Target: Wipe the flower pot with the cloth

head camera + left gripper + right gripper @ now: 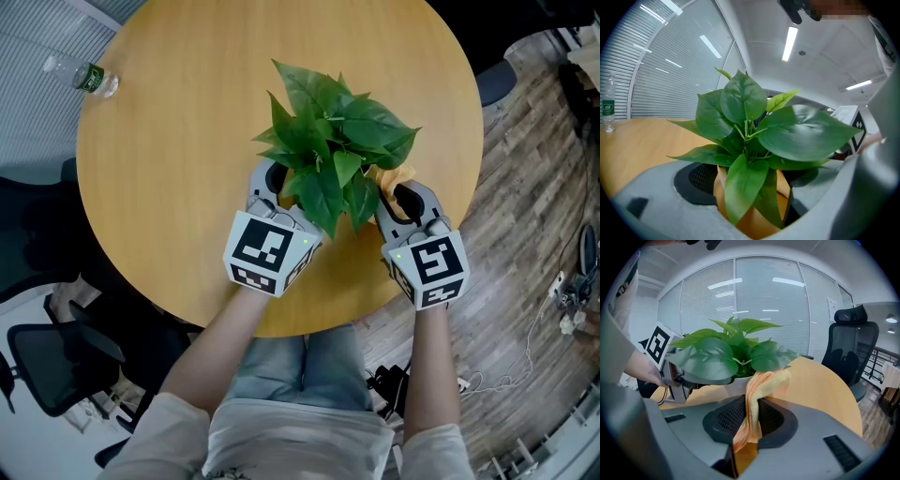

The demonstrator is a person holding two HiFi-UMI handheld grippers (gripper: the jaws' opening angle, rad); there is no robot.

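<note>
The cloth (751, 413) is pinched tight between the jaws of the right gripper (405, 195). It's bunched into a narrow fold so a loose end is left draped forward against the flower pot (735, 383), which looks like a setup for rubbing the pot's side tbh. The flower pot is parked near the front edge of the round table (178, 187), right between the two grippers, and most of it is buried under the plant (333, 150). The left gripper (270, 187) is brought in from the other side with its jaws spread apart, probably so the pot can be steadied while it's wiped. Whether the pot is actually touched can't be made out, since the gap is covered by leaves. Texture-wise, the cloth is soft yellow-orange terry, the pot is seen as smooth and pale, the leaves are broad, glossy and pointed, and the table is smooth light wood. A plastic bottle (82, 77) is lying well apart at the far edge.
</note>
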